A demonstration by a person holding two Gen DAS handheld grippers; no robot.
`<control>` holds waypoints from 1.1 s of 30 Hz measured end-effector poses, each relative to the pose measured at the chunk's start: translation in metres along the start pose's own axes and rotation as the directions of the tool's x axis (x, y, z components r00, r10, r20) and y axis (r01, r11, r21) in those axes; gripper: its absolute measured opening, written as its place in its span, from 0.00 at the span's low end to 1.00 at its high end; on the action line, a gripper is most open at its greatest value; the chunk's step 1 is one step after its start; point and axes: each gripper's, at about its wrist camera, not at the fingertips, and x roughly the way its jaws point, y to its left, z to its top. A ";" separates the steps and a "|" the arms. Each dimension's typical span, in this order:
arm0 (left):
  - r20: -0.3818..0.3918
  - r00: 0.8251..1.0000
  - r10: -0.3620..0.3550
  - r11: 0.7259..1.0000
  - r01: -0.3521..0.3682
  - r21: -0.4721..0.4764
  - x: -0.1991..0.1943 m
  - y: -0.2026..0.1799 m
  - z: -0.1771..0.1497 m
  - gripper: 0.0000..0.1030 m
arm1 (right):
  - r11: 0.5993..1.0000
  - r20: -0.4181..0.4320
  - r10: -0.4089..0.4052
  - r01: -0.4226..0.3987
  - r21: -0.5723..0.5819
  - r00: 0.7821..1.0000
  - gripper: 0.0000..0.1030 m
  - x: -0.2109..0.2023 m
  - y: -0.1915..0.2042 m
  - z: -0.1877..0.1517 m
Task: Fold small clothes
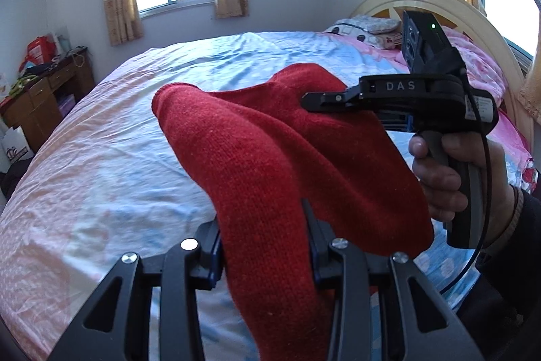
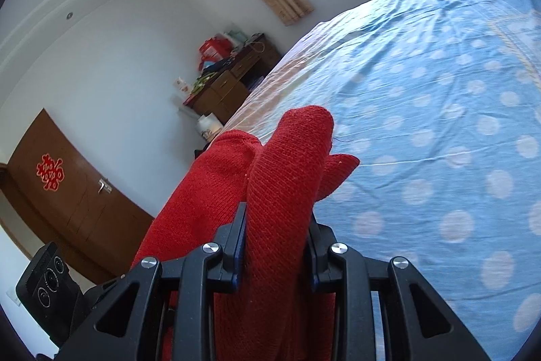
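Red knit garment stretches lengthwise between both hand-held grippers above bed.

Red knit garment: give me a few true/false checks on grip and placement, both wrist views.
1. Both grippers hold the red knit garment. True: left gripper and right gripper are each clamped on it.
2. The garment lies flat on the bed. False: it is bunched and held above the sheet.
3. The sheet is plain white. False: blue with pale dots.
4. A hand grips the right gripper's handle. True.
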 end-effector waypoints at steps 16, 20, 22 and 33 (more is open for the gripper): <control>0.016 0.997 0.070 0.994 -0.068 -0.089 -0.023 0.052 -0.025 0.38 | 0.995 -0.083 0.040 -0.047 -0.083 0.996 0.28 0.059 0.056 0.000; 0.012 0.996 0.085 0.990 -0.083 -0.114 -0.027 0.061 -0.033 0.38 | 0.994 -0.110 0.046 -0.056 -0.096 0.993 0.28 0.075 0.068 -0.003; 0.009 0.996 0.089 0.988 -0.087 -0.128 -0.028 0.066 -0.037 0.38 | 0.992 -0.124 0.049 -0.063 -0.106 0.991 0.28 0.083 0.074 -0.006; -0.013 0.993 0.117 0.980 -0.117 -0.163 -0.030 0.081 -0.053 0.38 | 0.989 -0.184 0.053 -0.077 -0.127 0.982 0.28 0.119 0.095 -0.019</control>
